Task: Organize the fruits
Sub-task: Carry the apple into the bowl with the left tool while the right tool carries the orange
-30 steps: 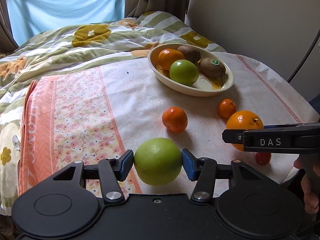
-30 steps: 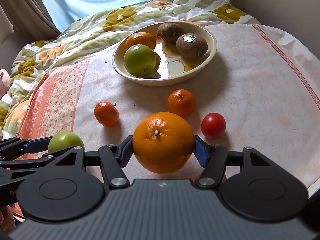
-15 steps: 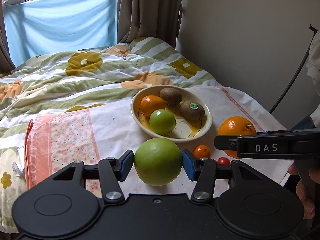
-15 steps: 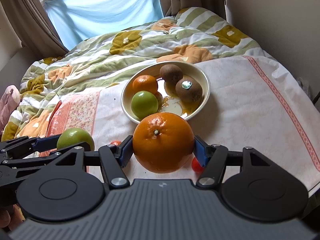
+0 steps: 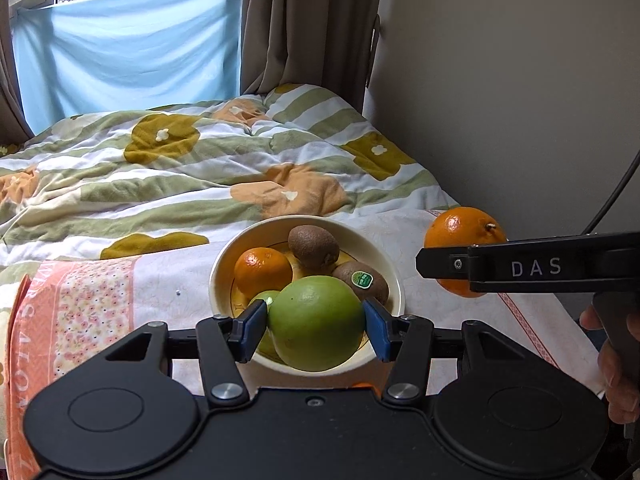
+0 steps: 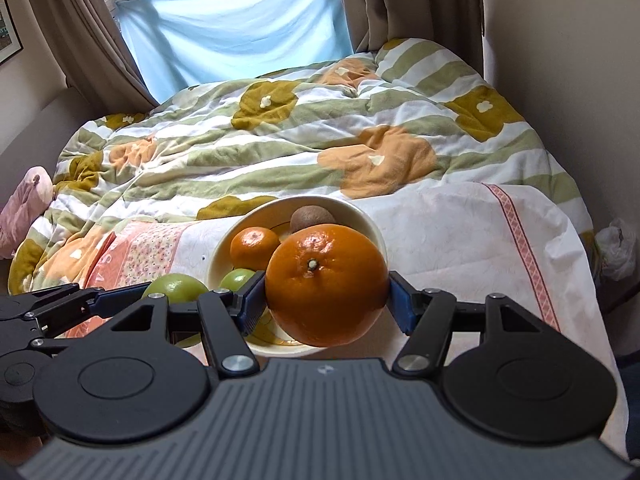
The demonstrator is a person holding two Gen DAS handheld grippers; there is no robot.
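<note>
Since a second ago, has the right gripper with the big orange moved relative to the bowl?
Yes. The right gripper, shut on the big orange, has risen and advanced toward the bowl; the orange now overlaps the bowl instead of sitting short of it.

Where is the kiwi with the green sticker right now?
Left wrist view: the stickered brown kiwi lies at the cream bowl's right side, beside the plain kiwi, behind the held green apple.

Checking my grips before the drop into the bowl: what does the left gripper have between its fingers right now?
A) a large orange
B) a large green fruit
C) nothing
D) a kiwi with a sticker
B: in the left wrist view the left gripper has its blue fingers pressed on both sides of the large green fruit, held in front of the bowl.
</note>
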